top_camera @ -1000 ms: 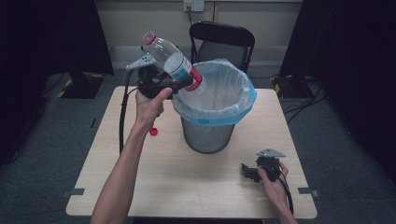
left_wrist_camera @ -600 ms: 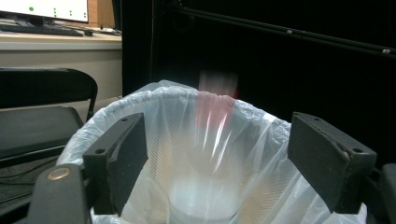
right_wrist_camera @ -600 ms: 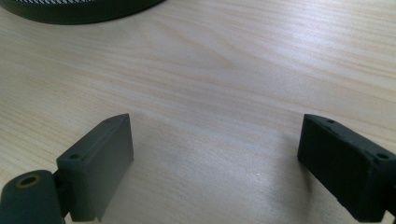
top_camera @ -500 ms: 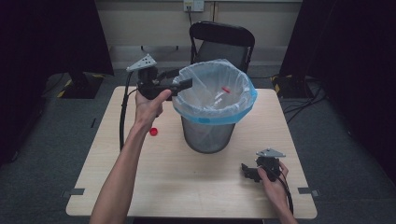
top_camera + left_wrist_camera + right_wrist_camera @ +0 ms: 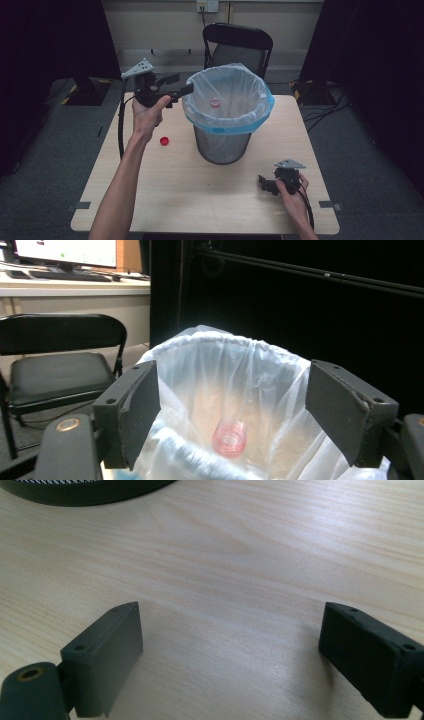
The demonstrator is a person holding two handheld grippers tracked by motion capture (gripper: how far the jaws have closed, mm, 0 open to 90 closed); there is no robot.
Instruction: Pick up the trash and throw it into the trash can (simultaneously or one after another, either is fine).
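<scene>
Bottle (image 5: pixel 215 103) now lies in the bin (image 5: pixel 227 112), left tongs (image 5: pixel 177 85) empty.

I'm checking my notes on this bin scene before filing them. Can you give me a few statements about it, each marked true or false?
1. The left gripper has its fingers apart with nothing between them. True.
2. The red cap lies inside the bin. False: it lies on the table, left of the bin.
3. The bin is lined with a plastic bag. True.
4. The bottle is clamped in the left gripper. False: its pink neck shows down inside the bag.
5. The right gripper is over the bin. False: it sits low at the table's near right, fingers apart.
</scene>
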